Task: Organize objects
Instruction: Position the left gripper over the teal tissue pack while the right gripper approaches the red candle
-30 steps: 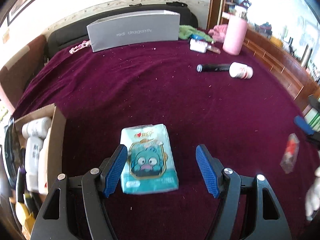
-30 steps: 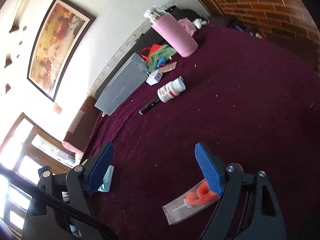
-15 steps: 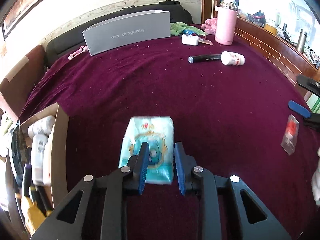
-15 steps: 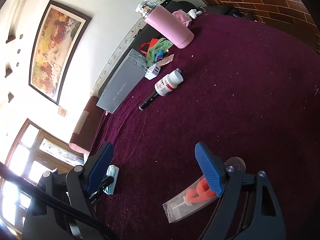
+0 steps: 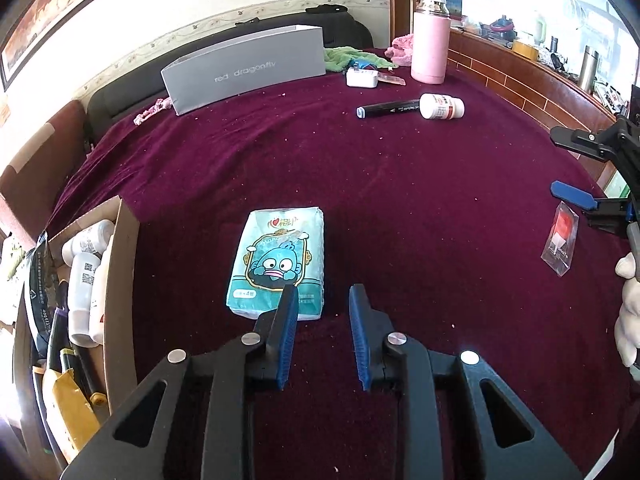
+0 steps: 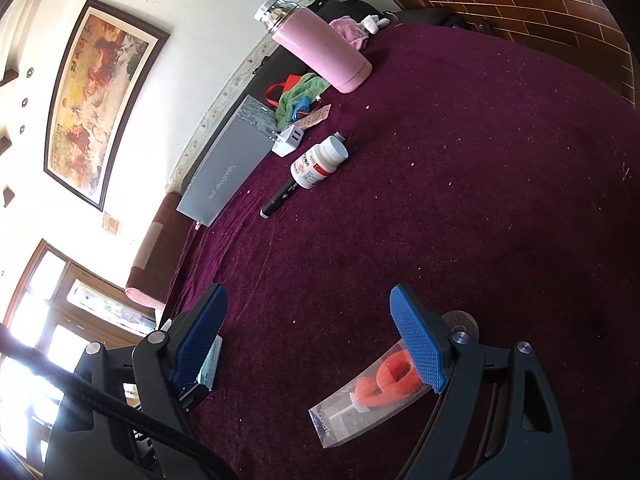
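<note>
A teal tissue pack (image 5: 280,256) with a cartoon fish lies flat on the maroon cloth. My left gripper (image 5: 323,292) hovers at its near right corner, jaws narrowed to a small gap with only cloth showing between them. The left finger overlaps the pack's corner, and the pack lies outside the jaws. My right gripper (image 6: 308,300) stands wide open over bare cloth. A clear candle packet (image 6: 372,392) with an orange piece inside lies under its right finger. The same candle packet (image 5: 562,236) shows at the right in the left wrist view.
An open cardboard box (image 5: 120,280) at the left holds white bottles and other items. Farther back lie a black marker (image 5: 388,110), a white pill bottle (image 5: 442,106), a white charger (image 5: 362,79), a grey box (image 5: 248,68) and a pink flask (image 5: 430,48). A gloved hand (image 5: 628,300) is at the right edge.
The left jaws went from wide around the tissue pack to narrow. The gripper then shifted right, leaving the pack on the cloth to its left. The right gripper barely moved.
</note>
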Demonstrator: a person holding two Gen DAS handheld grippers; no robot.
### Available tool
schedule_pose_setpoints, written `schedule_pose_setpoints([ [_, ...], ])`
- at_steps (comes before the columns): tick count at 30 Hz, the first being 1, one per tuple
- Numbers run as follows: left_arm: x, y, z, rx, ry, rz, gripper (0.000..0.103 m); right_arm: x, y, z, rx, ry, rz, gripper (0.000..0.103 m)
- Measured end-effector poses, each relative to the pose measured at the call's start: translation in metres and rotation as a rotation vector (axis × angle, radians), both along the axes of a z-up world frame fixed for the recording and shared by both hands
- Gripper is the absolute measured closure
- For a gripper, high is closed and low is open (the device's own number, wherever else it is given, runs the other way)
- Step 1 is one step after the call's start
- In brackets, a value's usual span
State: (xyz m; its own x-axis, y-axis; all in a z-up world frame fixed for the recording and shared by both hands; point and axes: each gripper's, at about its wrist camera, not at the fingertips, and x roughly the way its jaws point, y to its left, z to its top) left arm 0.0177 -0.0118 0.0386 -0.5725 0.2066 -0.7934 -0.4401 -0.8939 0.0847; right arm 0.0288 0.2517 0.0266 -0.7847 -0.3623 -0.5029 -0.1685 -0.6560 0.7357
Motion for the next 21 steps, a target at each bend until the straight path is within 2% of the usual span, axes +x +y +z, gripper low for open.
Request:
schedule_pose_setpoints([
  [17,-0.004,-0.001,-0.004,0.011,-0.018,0.017,0.081,-0.001,0.001,-0.003,-0.021,-0.011,0.012,0.019],
  [21,-0.004,-0.014,0.011,0.073,-0.021,0.034,0.081,-0.001,0.001,-0.003,-0.017,-0.012,0.012,0.019],
])
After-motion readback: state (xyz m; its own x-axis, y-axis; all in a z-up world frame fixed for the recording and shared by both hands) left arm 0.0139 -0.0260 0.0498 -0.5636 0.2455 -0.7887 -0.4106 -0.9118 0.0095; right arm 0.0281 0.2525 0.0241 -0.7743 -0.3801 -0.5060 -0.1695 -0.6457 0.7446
